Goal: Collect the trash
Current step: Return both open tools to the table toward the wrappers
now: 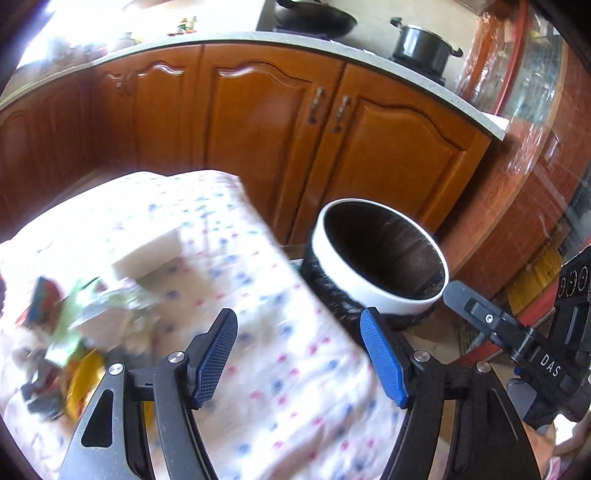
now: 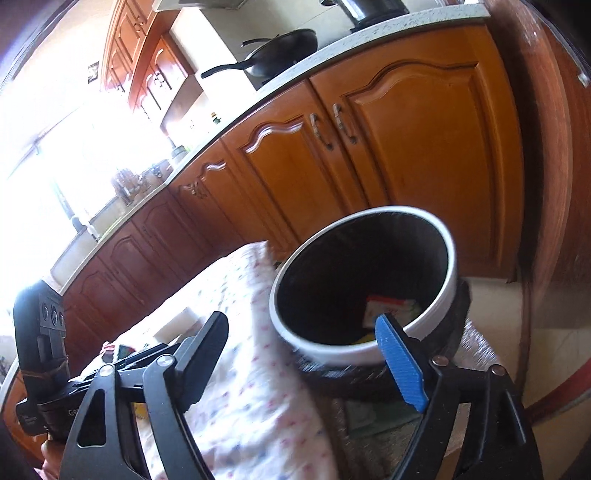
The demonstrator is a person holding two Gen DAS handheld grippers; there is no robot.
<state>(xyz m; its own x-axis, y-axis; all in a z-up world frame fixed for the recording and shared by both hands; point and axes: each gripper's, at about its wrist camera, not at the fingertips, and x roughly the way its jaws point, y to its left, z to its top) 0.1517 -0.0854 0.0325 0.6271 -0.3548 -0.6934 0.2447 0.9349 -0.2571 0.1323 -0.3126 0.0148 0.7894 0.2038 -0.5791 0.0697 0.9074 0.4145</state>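
A round bin (image 1: 380, 258) with a white rim and black liner stands beside the cloth-covered table (image 1: 258, 369). In the right wrist view the bin (image 2: 365, 288) holds a red-and-white wrapper (image 2: 384, 310). A blurred pile of trash (image 1: 74, 325), with green wrappers and something yellow, lies at the table's left. My left gripper (image 1: 299, 336) is open and empty above the table, right of the pile. My right gripper (image 2: 303, 339) is open and empty just in front of the bin's rim; it also shows in the left wrist view (image 1: 491, 321).
Orange wooden cabinets (image 1: 280, 122) run behind the table under a pale counter with a wok (image 1: 314, 16) and a pot (image 1: 424, 44). A white box (image 1: 147, 254) lies on the table. A red-brown curved wall (image 1: 517, 184) rises at the right.
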